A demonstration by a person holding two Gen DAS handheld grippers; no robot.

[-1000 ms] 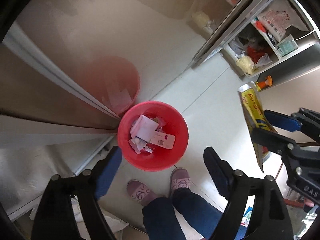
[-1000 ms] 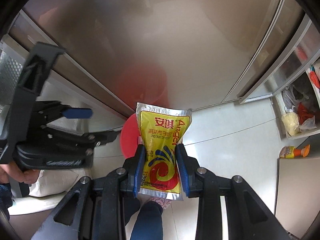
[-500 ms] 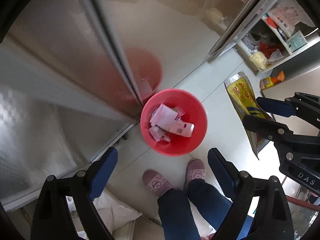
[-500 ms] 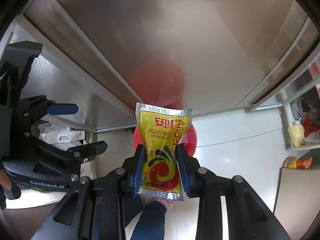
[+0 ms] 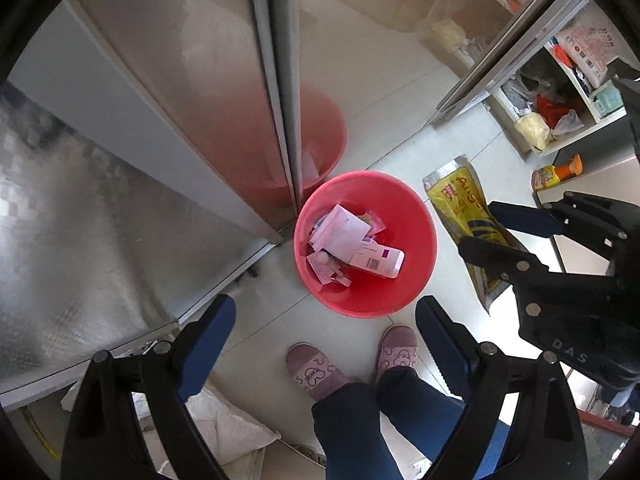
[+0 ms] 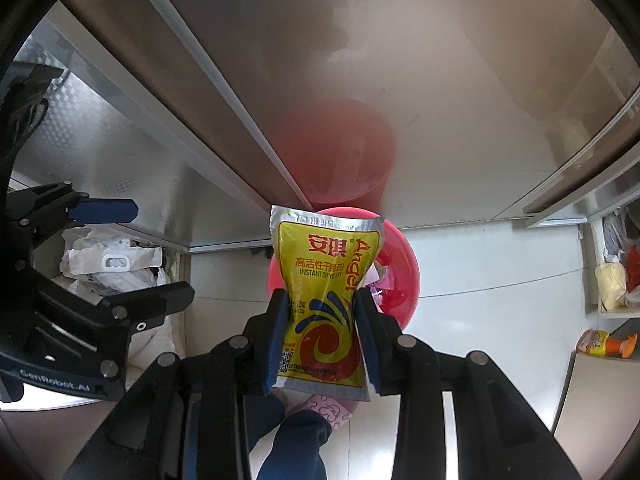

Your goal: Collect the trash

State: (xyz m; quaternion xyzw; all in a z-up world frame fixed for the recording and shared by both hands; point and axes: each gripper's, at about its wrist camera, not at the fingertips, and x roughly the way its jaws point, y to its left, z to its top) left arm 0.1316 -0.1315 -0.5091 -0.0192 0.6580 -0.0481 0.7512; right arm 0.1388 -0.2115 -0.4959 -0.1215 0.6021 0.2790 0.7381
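A red bin [image 5: 408, 280] stands on the pale floor beside a steel cabinet, with papers and a white tube [image 5: 376, 258] inside. My left gripper [image 5: 326, 312] points straight down over the bin's near rim, open, nothing between its fingers. A yellow and red yeast packet [image 6: 324, 280] stands upright in my right gripper [image 6: 320, 300]. The blue pads still press its lower half while the jaws are opening. In the left wrist view the packet [image 5: 456, 200] hangs just right of the bin, in the right gripper [image 5: 480, 226]. In the right wrist view the bin [image 6: 404, 264] shows behind the packet.
Steel cabinet doors [image 5: 160, 160] rise left of the bin and mirror it. Open shelves [image 5: 540, 120] with bags stand at right, an orange-capped bottle [image 5: 556, 176] below them. A person's feet in pink slippers [image 5: 312, 372] stand near the bin. White bags [image 6: 112, 264] lie under the cabinet.
Both grippers have sunk toward the bin, which now looks larger. In the left wrist view the bin has slid right, and the packet has come closer to its rim.
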